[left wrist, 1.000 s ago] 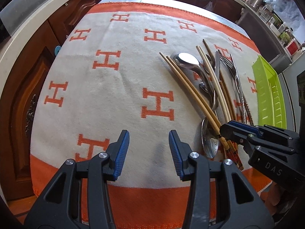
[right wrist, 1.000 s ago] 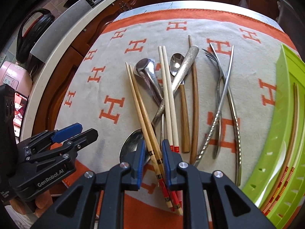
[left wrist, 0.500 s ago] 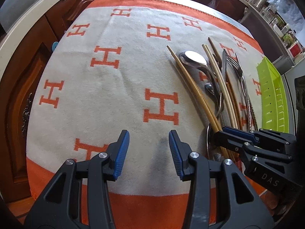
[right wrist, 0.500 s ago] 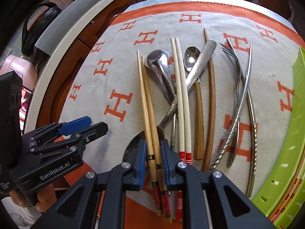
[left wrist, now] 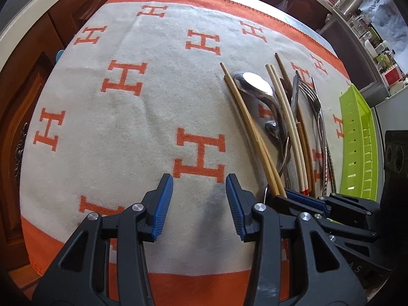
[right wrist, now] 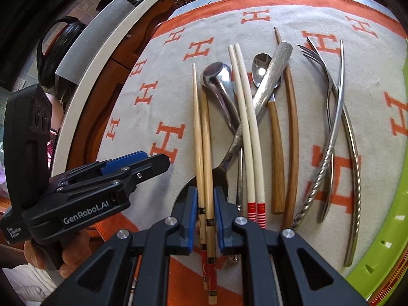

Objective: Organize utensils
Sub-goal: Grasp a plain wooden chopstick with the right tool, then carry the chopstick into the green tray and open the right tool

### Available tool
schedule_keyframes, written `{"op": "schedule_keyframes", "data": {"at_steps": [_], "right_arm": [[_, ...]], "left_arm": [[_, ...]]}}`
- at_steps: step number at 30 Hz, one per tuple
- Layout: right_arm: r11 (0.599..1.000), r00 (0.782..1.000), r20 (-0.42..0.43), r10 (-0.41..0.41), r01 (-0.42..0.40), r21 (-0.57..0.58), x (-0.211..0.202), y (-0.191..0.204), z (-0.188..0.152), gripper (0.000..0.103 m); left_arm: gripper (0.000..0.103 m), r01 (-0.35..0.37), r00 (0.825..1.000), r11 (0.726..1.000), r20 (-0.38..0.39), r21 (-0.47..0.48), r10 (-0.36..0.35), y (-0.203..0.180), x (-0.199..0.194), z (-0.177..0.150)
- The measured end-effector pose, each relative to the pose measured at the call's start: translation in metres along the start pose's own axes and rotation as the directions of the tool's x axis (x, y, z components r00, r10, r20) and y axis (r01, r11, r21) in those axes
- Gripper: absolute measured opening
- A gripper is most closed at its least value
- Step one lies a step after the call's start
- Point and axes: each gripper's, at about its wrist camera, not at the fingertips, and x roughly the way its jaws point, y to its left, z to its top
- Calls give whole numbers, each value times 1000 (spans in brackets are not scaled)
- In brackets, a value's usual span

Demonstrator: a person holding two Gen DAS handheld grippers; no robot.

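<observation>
Right tongs point(right wrist: 205, 214) closing around bamboo chopsticks point(right wrist: 204, 140), pads flanking the pair near worktop's near edge, amid utensil pile. Left tongs point(left wrist: 199, 204) hanging apart, gripping nothing, over towel point(left wrist: 127, 127).

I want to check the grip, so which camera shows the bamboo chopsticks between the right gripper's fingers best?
The right wrist view: the bamboo chopsticks run their whole length between the closing right gripper, banded ends included. The left wrist view shows the same pair from the side, its lower ends hidden behind that gripper.
</observation>
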Motion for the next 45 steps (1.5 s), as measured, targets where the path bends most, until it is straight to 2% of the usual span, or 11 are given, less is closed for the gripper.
{"op": "schedule_keyframes", "data": {"at_steps": [3,7,15,30,37,40,45], "right_arm": [[1000,1000,17,-24,24,-13,-1,3,-2,7],[999,998,37,-44,45,-29,-3,5,-6,7],[999,998,55,-39,41,-29,-7,8,-8,7],[999,989,140,-38,41,-20,-43,4,-15,7],[999,973,225,-47,44,18,-82,-4,-26,7],[997,963,260,-66,55,50,-100,-12,-32,7],[982,936,316,-155,111,154,-127,-34,-44,7]], "left_arm": [[40,29,1000,999,-4,-15,-29,-2,2,6],[40,68,998,997,-9,-30,-69,-4,6,12],[41,69,998,997,-5,-25,-69,-14,13,18],[41,79,997,997,-11,-7,-79,-23,6,15],[41,18,999,998,41,56,-21,-33,-14,5],[41,12,999,996,52,83,-16,-42,-20,1],[41,4,998,994,66,113,-11,-55,-27,-4]]}}
